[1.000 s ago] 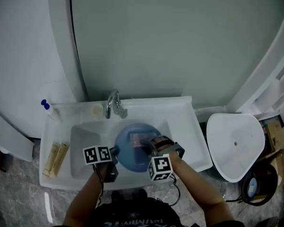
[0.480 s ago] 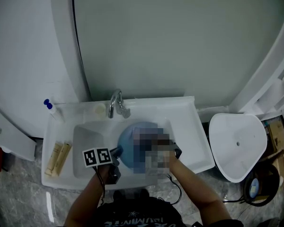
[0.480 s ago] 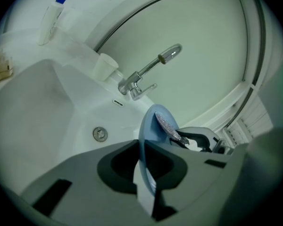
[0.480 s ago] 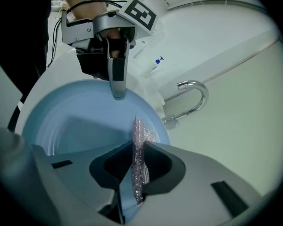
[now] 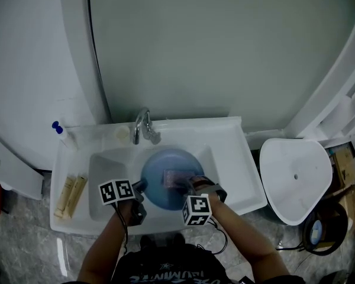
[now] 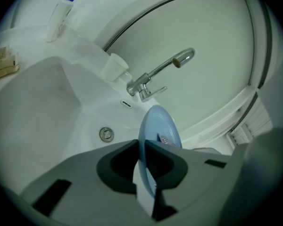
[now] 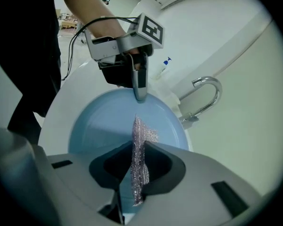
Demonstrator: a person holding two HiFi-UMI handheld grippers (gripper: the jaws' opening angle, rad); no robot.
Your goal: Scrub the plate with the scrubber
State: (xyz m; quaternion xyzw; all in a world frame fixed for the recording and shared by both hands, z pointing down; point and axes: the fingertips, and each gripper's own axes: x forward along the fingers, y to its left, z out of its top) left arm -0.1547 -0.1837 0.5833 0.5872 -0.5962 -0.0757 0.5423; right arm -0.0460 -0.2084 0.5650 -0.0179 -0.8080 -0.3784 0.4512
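Note:
A round light-blue plate point(image 5: 165, 173) is held over the white sink point(image 5: 103, 170). My left gripper point(image 5: 139, 186) is shut on the plate's left rim; in the left gripper view the plate point(image 6: 161, 128) stands edge-on between the jaws of that gripper point(image 6: 142, 157). My right gripper point(image 5: 189, 184) is shut on a silvery-pink mesh scrubber point(image 5: 173, 177). The right gripper view shows the scrubber point(image 7: 140, 147) pinched upright in this gripper point(image 7: 139, 149), lying against the plate's face point(image 7: 104, 126), with the left gripper point(image 7: 138, 94) clamped on the far rim.
A chrome tap point(image 5: 143, 126) rises at the sink's back edge, with a small white cup point(image 5: 122, 134) beside it. A blue-capped bottle point(image 5: 63, 135) and two tan tubes point(image 5: 70, 195) lie on the left ledge. The drain point(image 6: 106, 134) lies below the plate. A white toilet lid point(image 5: 293, 179) stands at right.
The right gripper has slid the scrubber a little across the plate's face and back. The left gripper and plate have shifted slightly left.

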